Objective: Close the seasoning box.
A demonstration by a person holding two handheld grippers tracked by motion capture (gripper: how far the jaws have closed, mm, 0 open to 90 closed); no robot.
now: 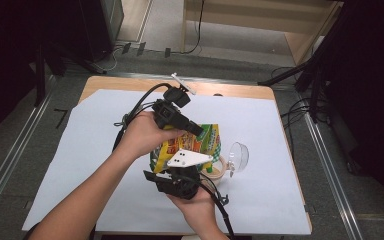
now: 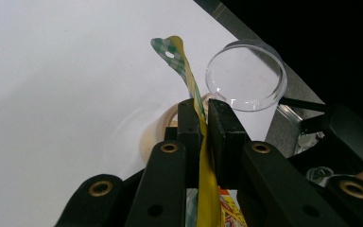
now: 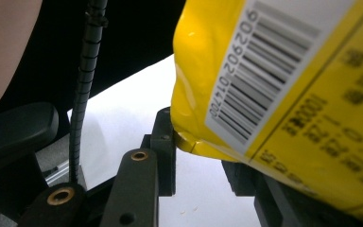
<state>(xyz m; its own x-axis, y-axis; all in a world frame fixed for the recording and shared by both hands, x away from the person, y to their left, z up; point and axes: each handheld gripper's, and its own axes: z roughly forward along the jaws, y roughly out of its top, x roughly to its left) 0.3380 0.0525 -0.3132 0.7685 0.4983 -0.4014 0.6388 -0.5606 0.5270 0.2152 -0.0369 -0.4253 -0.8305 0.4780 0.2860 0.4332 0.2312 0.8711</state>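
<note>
Snack bag (image 1: 200,142) is hanging between both tools: the left hand-held gripper (image 2: 203,118) is pinching its sealed top edge tight, while the right hand-held gripper (image 3: 203,156) is clamping its lower corner. Just beyond the left jaws, a clear plastic cup (image 2: 246,75) is lying sideways, apparently empty, on the desk (image 1: 105,150).

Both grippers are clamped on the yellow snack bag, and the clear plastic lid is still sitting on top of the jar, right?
Not quite. Both grippers hold the yellow snack bag, but the clear plastic lid is off, lying on the white sheet beside the jar, as the high view shows.
</note>
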